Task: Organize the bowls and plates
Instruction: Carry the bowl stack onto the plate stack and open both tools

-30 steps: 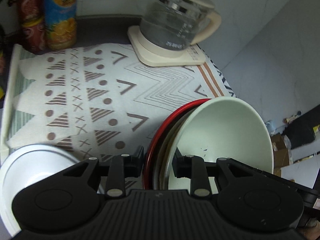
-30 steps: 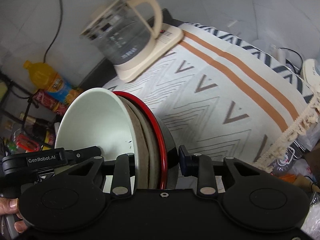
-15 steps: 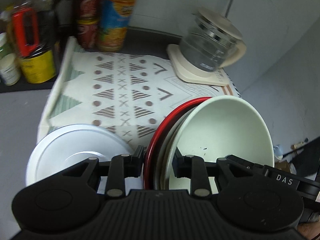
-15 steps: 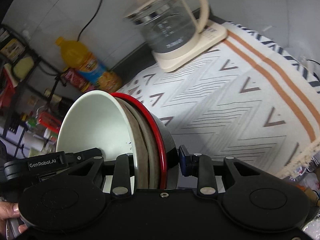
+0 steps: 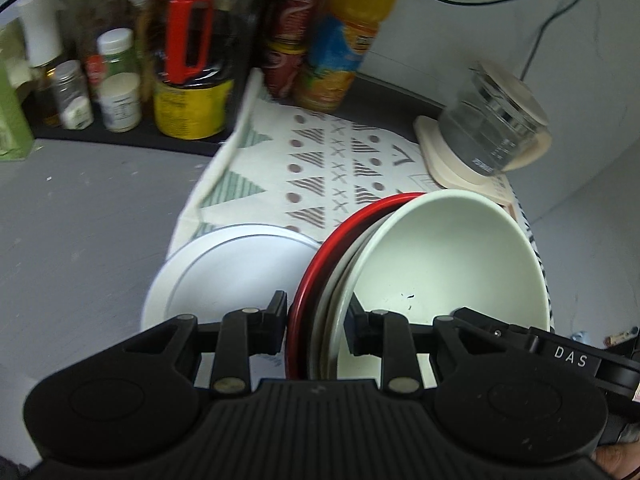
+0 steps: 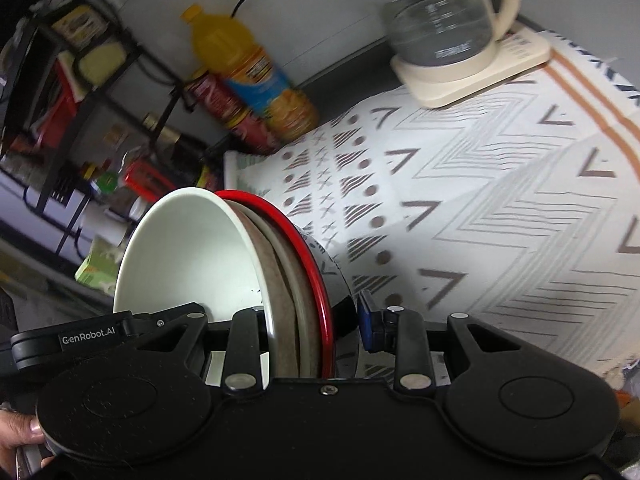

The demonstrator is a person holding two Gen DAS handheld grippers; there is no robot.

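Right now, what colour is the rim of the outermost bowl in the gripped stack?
Red, a glossy red rim on a dark bowl; clearest in the right wrist view.

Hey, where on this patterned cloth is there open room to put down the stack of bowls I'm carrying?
Open cloth lies between the white plate, the kettle base and the bottles. The widest bare stretch is the zigzag area in front of the kettle. The shelf of jars beyond the cloth's far-left edge is crowded.

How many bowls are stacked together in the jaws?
3, perhaps more hidden: a white bowl innermost, a brownish-rimmed bowl behind it, and a red-rimmed bowl outermost. Both grippers clamp the stack.
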